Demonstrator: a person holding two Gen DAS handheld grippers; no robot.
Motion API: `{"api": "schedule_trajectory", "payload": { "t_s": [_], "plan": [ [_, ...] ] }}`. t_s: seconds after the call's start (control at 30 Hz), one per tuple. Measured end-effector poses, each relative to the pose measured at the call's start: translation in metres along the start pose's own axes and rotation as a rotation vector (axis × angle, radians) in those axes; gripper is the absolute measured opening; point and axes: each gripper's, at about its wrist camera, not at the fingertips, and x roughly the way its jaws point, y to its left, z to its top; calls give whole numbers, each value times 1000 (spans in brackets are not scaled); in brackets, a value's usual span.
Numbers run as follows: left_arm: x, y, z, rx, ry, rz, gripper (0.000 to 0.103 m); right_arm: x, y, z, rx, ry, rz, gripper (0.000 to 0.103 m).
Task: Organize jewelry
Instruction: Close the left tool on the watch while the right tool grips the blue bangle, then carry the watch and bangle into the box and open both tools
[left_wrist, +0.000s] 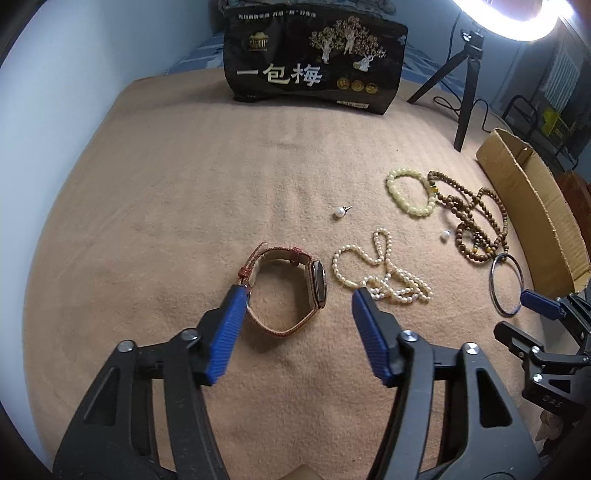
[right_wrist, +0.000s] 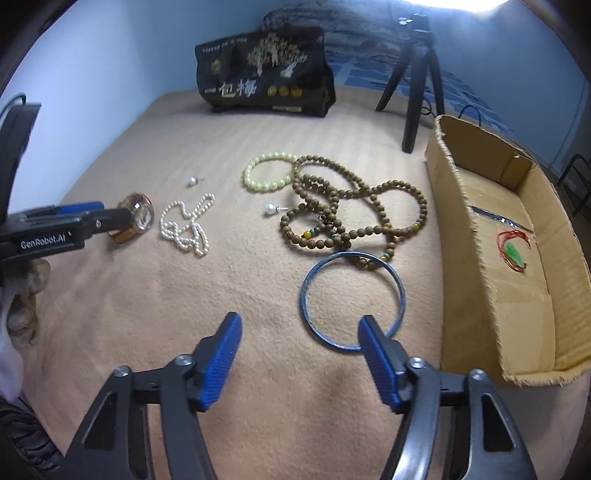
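Two grippers hang over the tan blanket (left_wrist: 147, 184), jaws apart and gripping nothing; the left gripper (left_wrist: 299, 295) straddles the watch (left_wrist: 288, 291), one finger at its strap; the right gripper (right_wrist: 301, 323) has one finger inside the blue bangle (right_wrist: 352, 299); the cardboard box (right_wrist: 465, 236) sits just right.

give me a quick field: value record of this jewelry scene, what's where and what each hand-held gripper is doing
surface: tan blanket
left hand-held gripper: open, straddling the watch, left pad at the strap
right hand-held gripper: open, right pad over the blue bangle rim
loose jewelry: pearl necklace, pale bead bracelet, brown bead strand, two pearl studs
cardboard box: right side, holds green pendant on red cord
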Motion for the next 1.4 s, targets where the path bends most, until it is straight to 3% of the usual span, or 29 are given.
{"api": "schedule_trajectory", "payload": {
  "t_s": [0.13, 0.3, 0.43, 0.5, 0.57, 0.7, 1.1, 1.4],
  "plan": [
    [10, 2, 2, -7, 27, -5, 47, 11, 2, 3, -15, 25, -17, 57],
    [20, 1, 3, 4, 48, -13, 43, 22, 2, 4, -41, 44, -43, 51],
    [31, 2, 2, 0, 82, -34, 30, 24, 2, 4, -59, 39, -43, 45],
    [34, 0, 1, 14, 82, -34, 28, 25, 3, 4, -70, 34, -36, 35],
    [34, -2, 1, 24, 79, -38, 18, 25, 4, 4, -83, 31, -31, 26],
    [32, -5, 1, 26, 78, -44, 11, 25, 6, 6, -97, 33, -26, 5],
    [9, 7, 5, -19, 27, -55, 11, 4, -10, 11, -14, -2, 94, 1],
    [-23, 1, 4, -18, -38, -69, 11, -32, -10, 16, -7, -76, 119, 1]
  ]
}}
